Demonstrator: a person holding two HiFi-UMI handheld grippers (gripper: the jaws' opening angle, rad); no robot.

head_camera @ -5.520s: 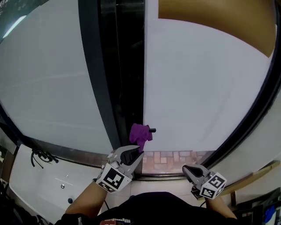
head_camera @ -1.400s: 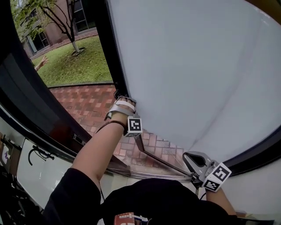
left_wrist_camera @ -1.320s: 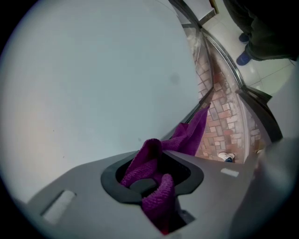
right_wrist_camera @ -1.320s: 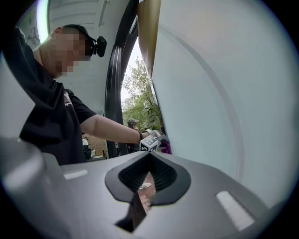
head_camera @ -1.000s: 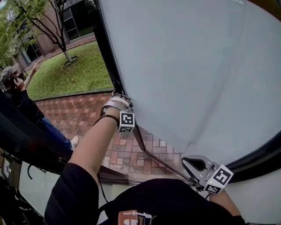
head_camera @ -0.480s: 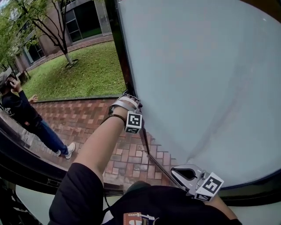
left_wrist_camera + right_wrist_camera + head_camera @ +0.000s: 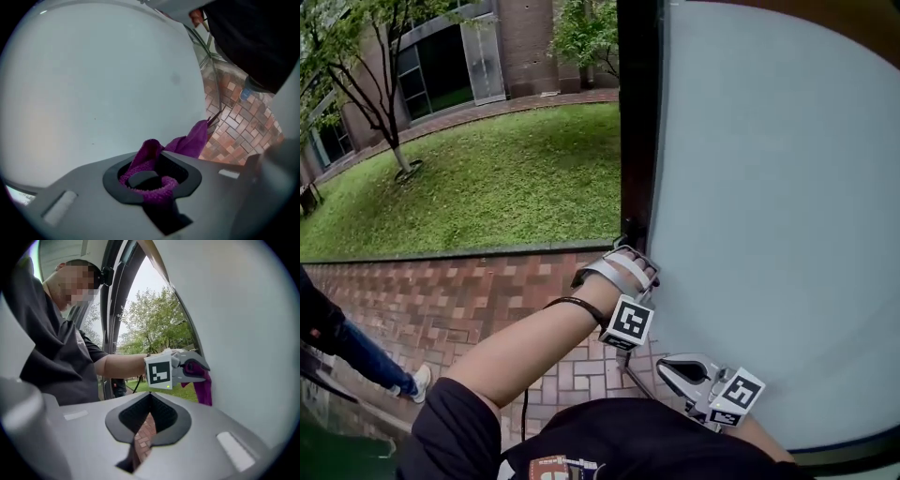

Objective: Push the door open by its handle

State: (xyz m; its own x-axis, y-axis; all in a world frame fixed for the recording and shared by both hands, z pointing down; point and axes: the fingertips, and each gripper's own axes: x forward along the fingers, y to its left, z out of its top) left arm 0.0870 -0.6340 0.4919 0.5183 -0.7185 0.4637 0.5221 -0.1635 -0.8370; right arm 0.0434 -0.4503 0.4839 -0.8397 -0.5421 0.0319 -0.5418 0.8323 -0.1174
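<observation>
The frosted glass door (image 7: 769,234) with its dark frame (image 7: 636,122) stands swung outward. My left gripper (image 7: 626,261) reaches out to the door's edge. In the left gripper view its jaws hold the dark door handle (image 7: 143,179), which is wrapped in a purple cloth (image 7: 187,143); the jaws are opening slightly, still pressing on it. The right gripper view shows the left gripper (image 7: 190,369) at the door with the purple cloth (image 7: 204,389) hanging below it. My right gripper (image 7: 673,368) hangs low near my body, shut and holding nothing.
Outside lie red brick paving (image 7: 469,300) and a lawn (image 7: 487,178) with trees and a building behind. A passer-by's leg (image 7: 356,356) shows at the left edge. The door pane fills the right side.
The door has swung further outward and my left gripper has gone with the handle, to the right and lower in view. The passer-by has moved to the left edge. The right gripper stayed low.
</observation>
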